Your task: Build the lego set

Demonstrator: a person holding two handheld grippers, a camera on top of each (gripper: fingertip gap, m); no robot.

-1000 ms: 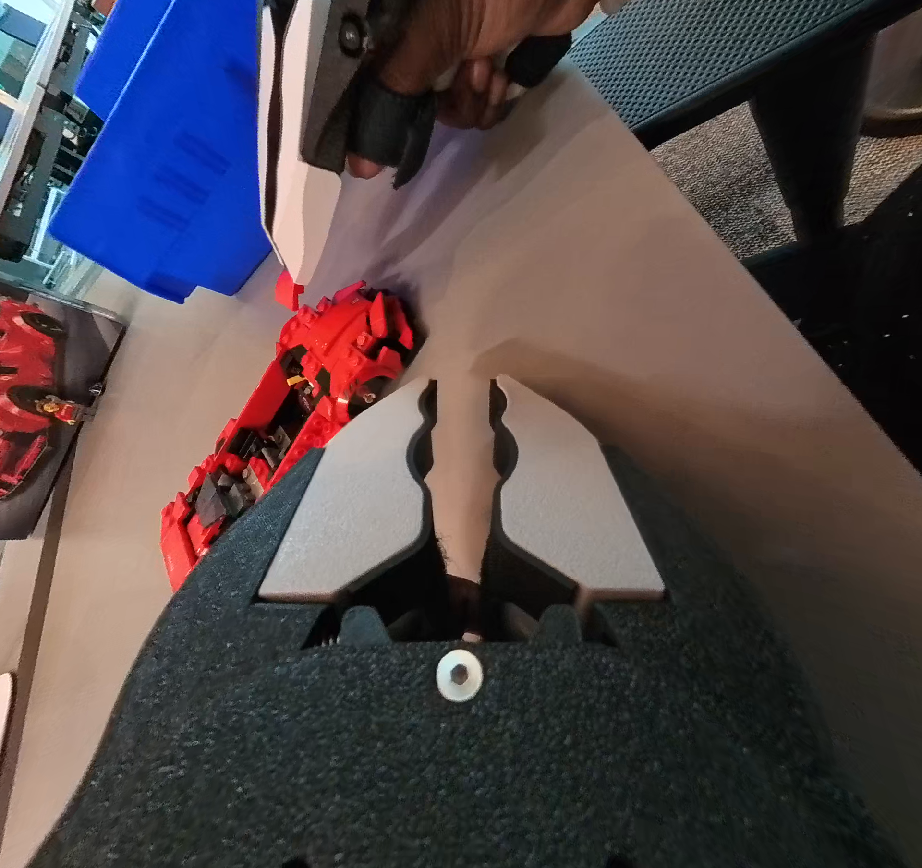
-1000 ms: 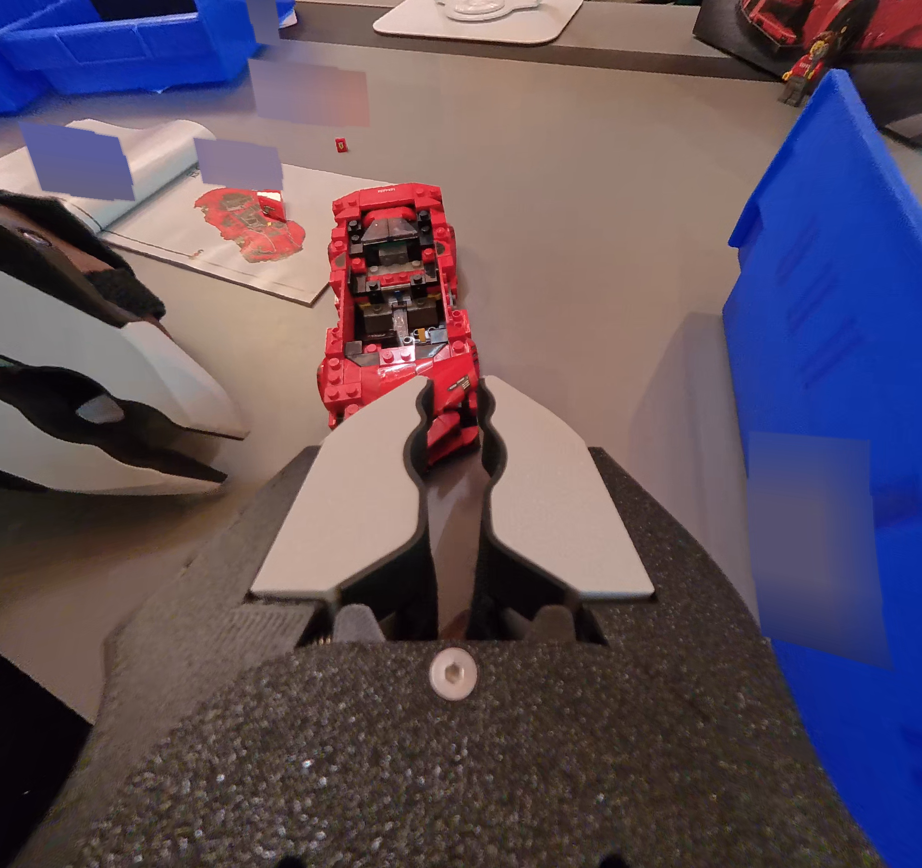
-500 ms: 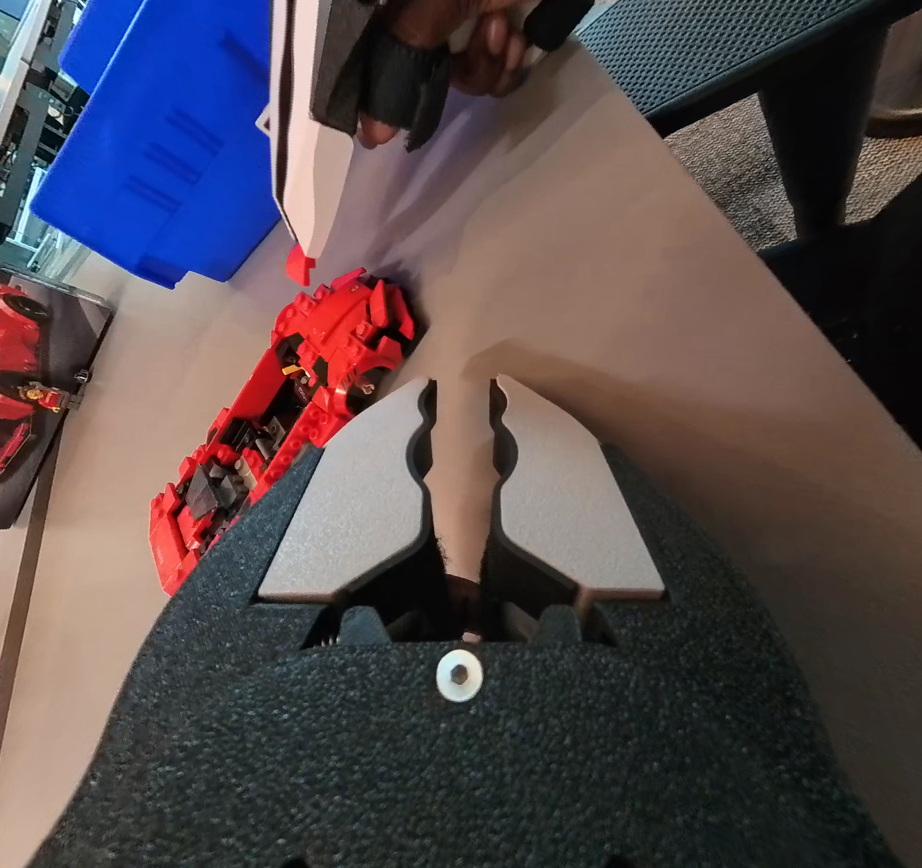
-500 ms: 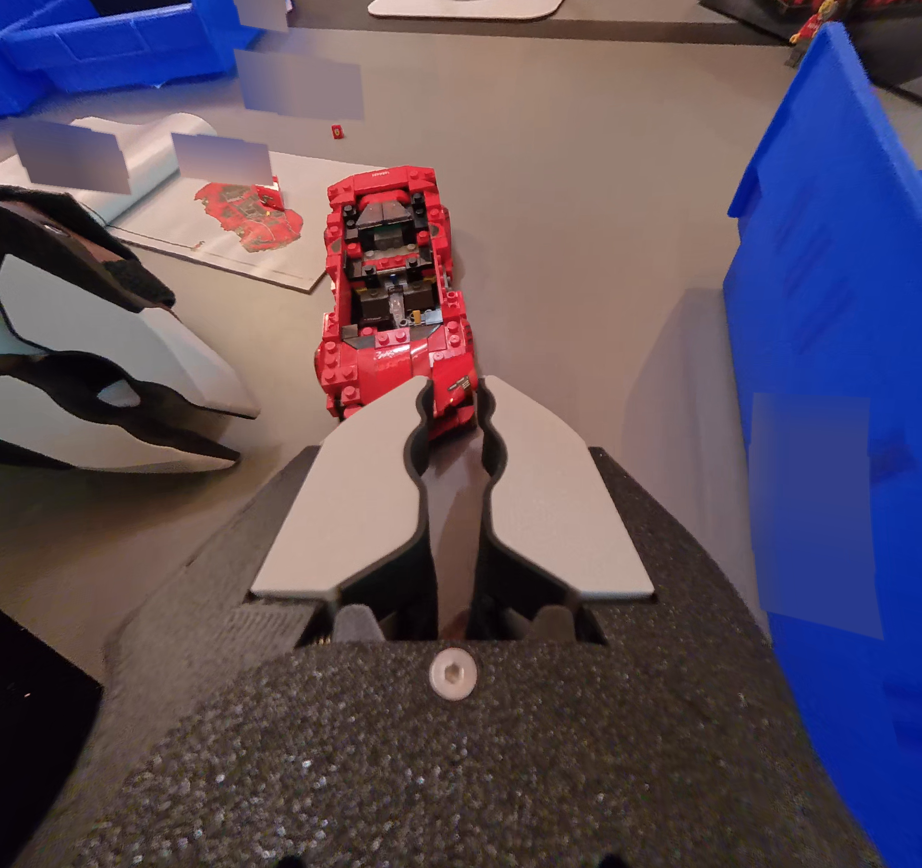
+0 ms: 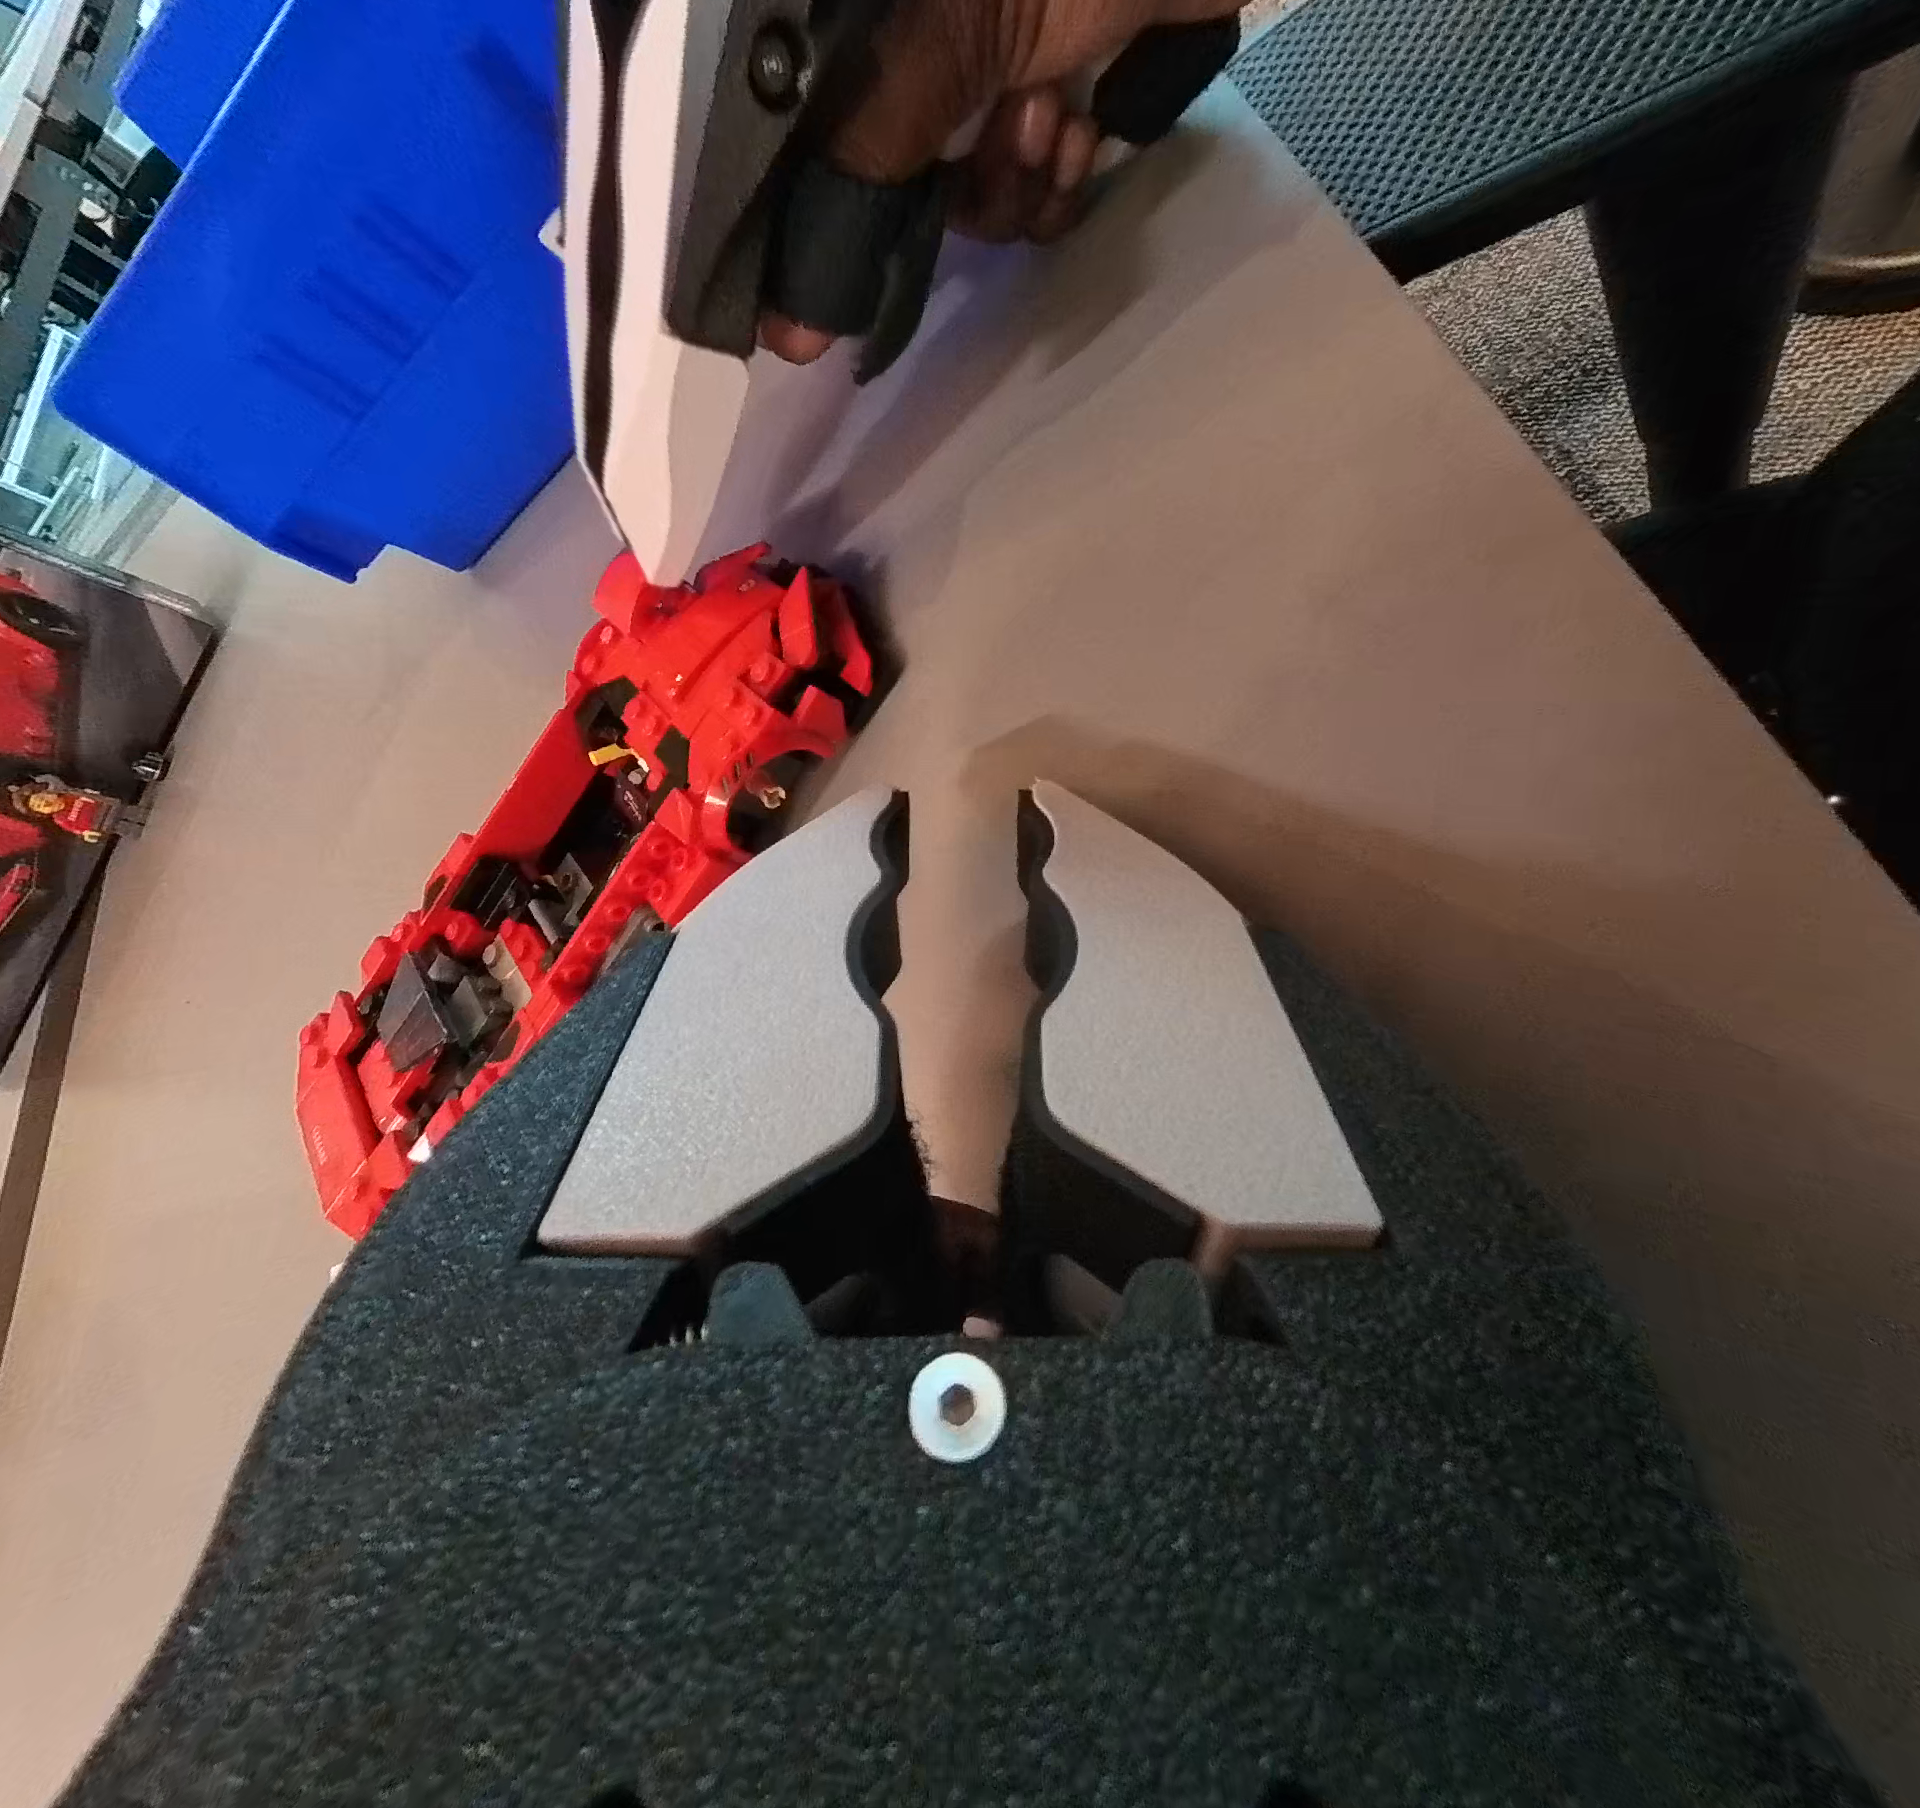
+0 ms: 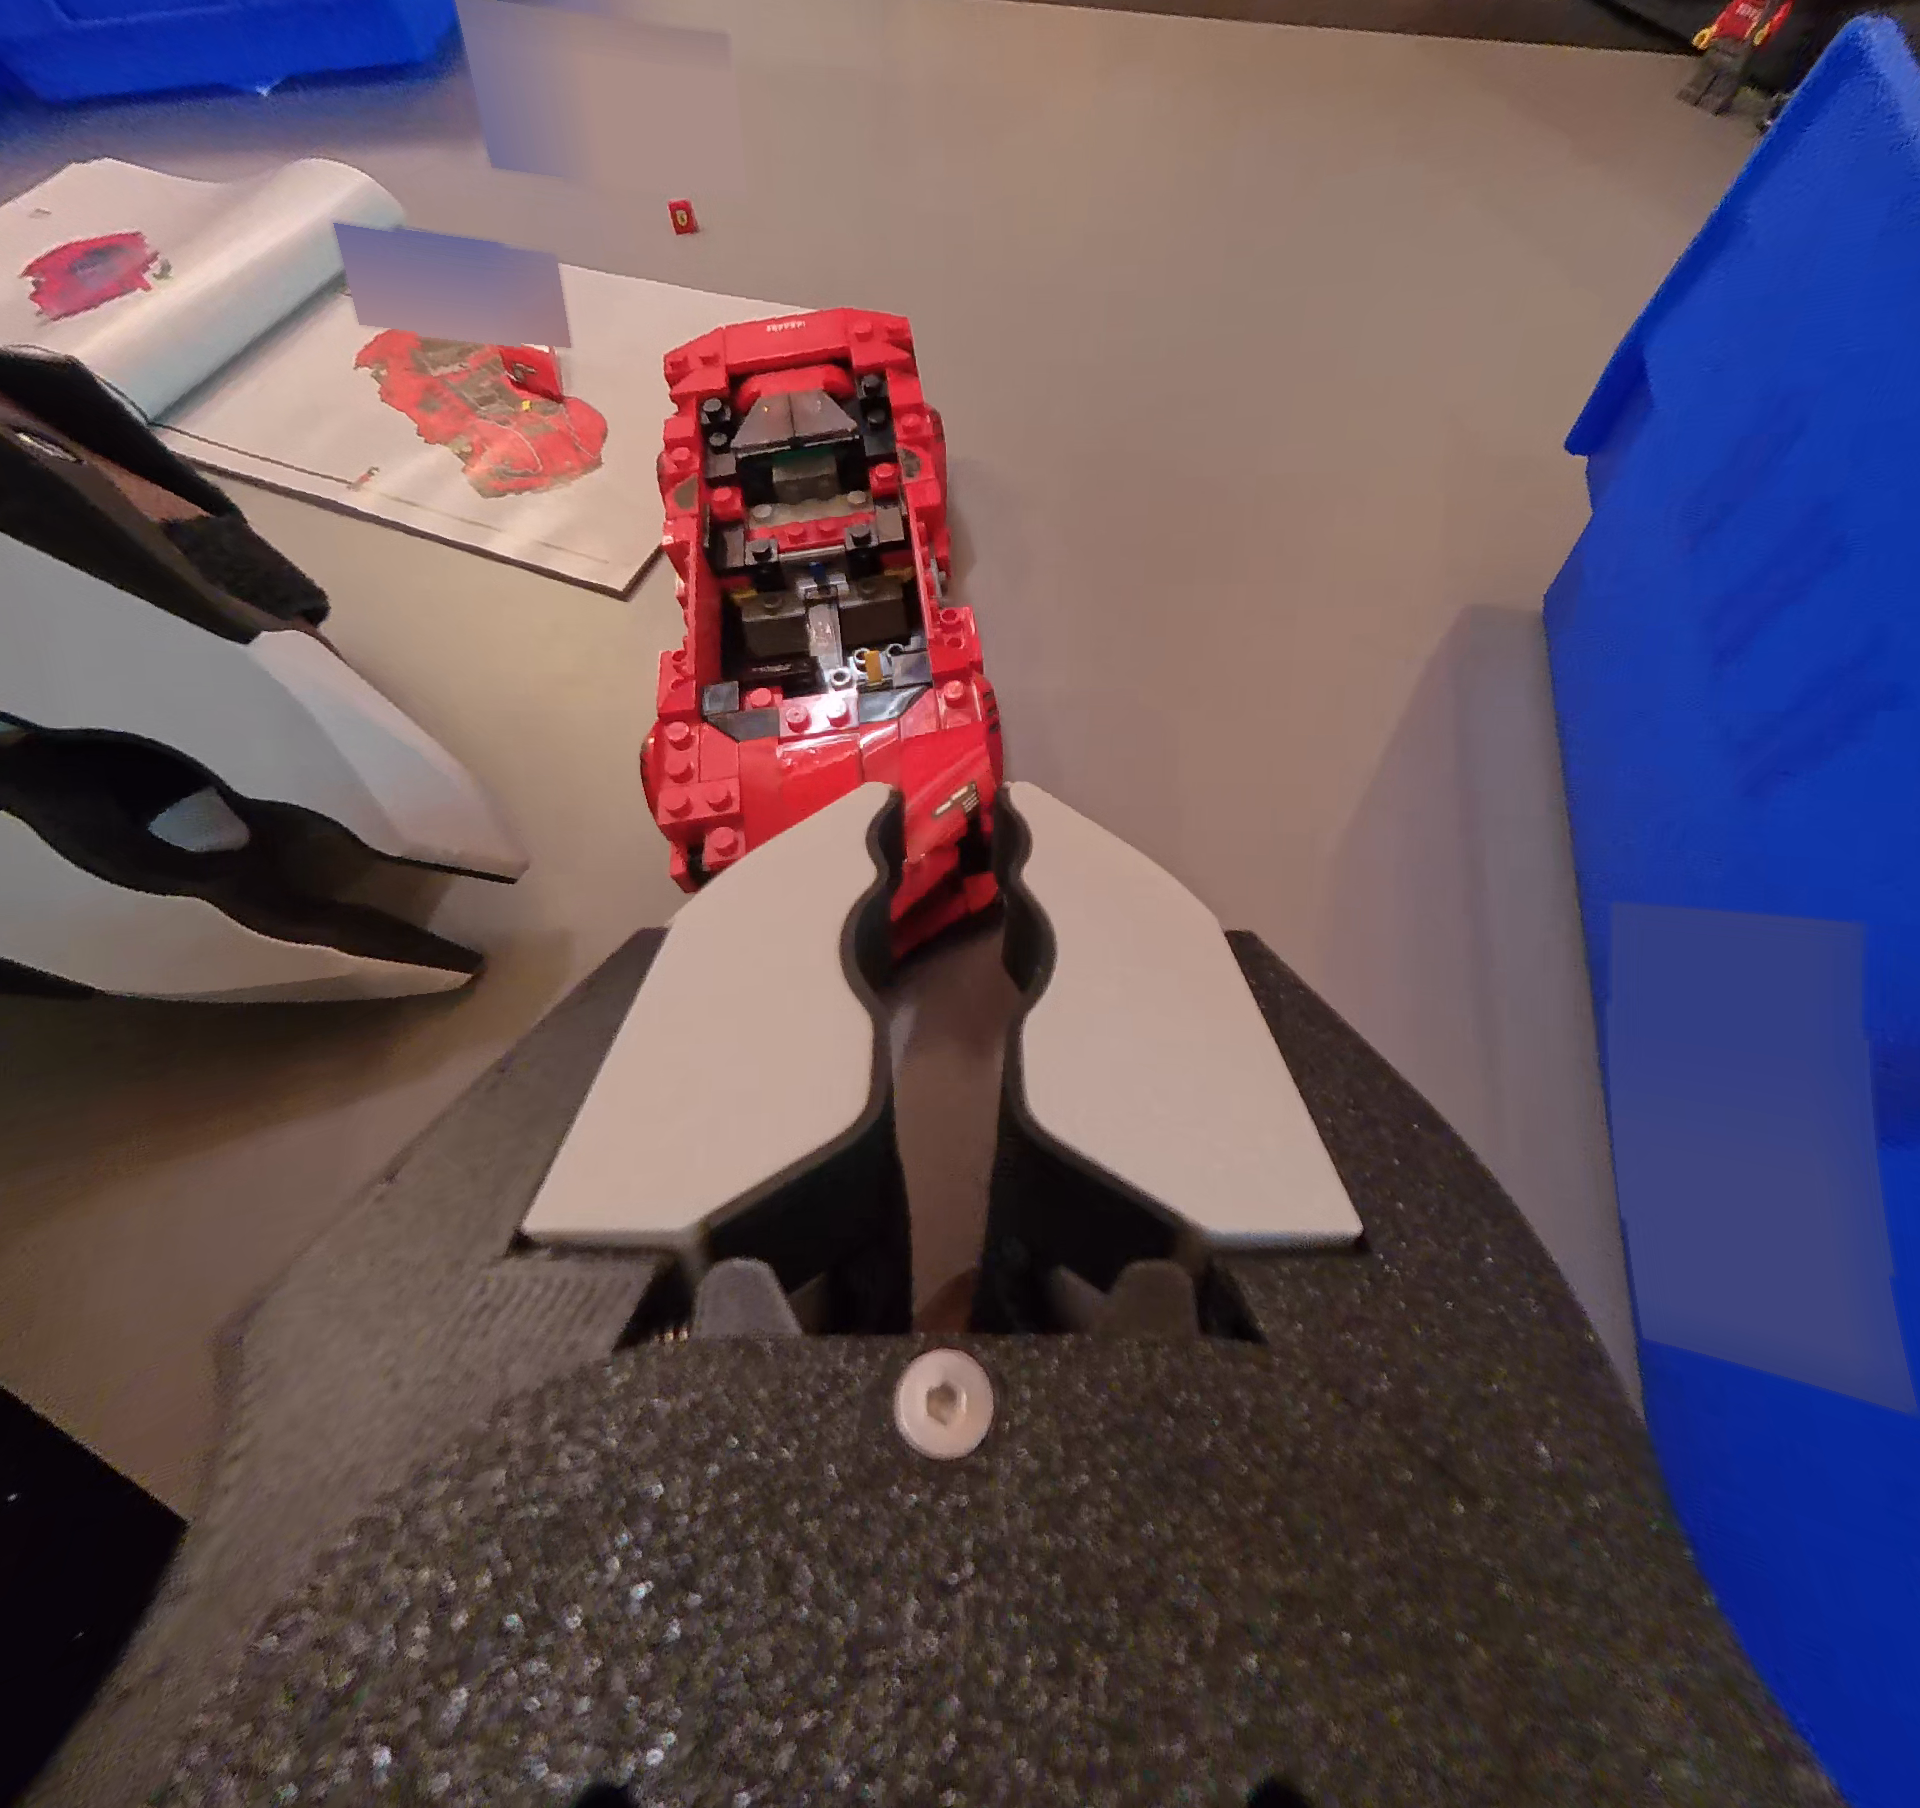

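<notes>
Red body and nose of the toy car [image 6: 821, 605] on the table [image 6: 1195, 356] look built, its cabin roofless, while the right claw [image 5: 649, 553] pinches a small red piece [image 5: 623, 586] onto the front and the left claw [image 5: 961, 808] hangs slightly spread, empty.

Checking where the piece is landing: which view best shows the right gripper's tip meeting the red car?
The left wrist view: the right gripper shows side-on, its tip down on the red car nose. In the right wrist view its own fingers hide that contact.
</notes>
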